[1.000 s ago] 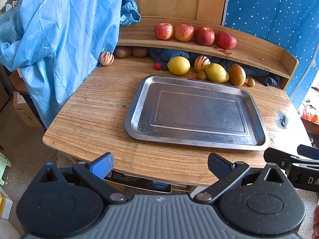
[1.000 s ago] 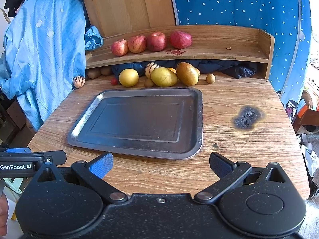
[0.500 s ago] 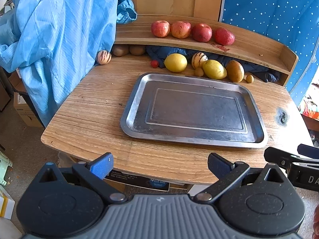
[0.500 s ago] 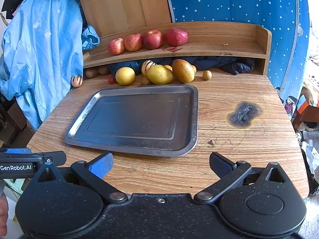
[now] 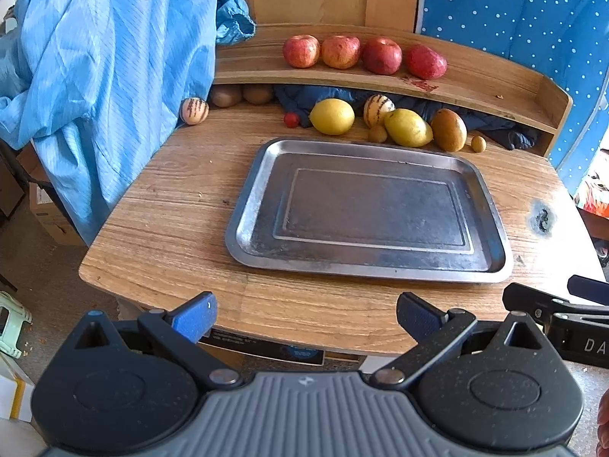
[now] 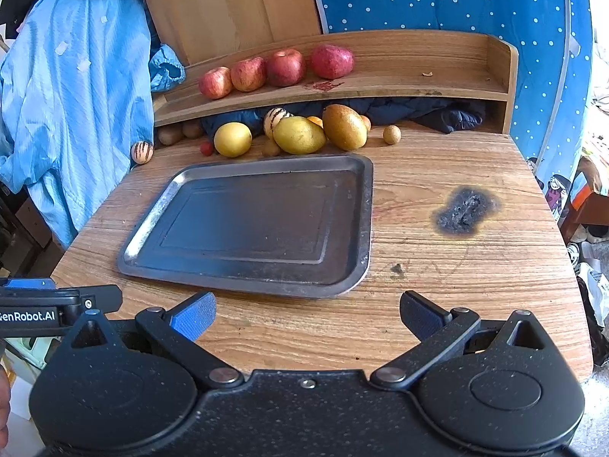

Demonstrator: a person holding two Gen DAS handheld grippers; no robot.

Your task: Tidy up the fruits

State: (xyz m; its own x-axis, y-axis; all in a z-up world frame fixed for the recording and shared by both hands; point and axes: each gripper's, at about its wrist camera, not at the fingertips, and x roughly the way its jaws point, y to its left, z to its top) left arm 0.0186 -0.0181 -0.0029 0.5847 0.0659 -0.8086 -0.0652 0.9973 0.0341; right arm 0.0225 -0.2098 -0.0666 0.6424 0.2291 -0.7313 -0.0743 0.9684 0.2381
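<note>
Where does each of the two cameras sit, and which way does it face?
Left wrist: on the left gripper at the table's near-left edge, facing the tray and shelf; its own open fingers and the right gripper at right show.
Right wrist: on the right gripper, further right, facing the same way; its own open fingers and the left gripper at left show.
Shared: tray, four red apples, yellow fruit, blue garment.

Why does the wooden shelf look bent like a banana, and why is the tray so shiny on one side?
Left wrist view: the fisheye lens curves the shelf, and daylight glares off the tray along its left rim. Right wrist view: the shelf bows too, and the tray shines on its left rim.
</note>
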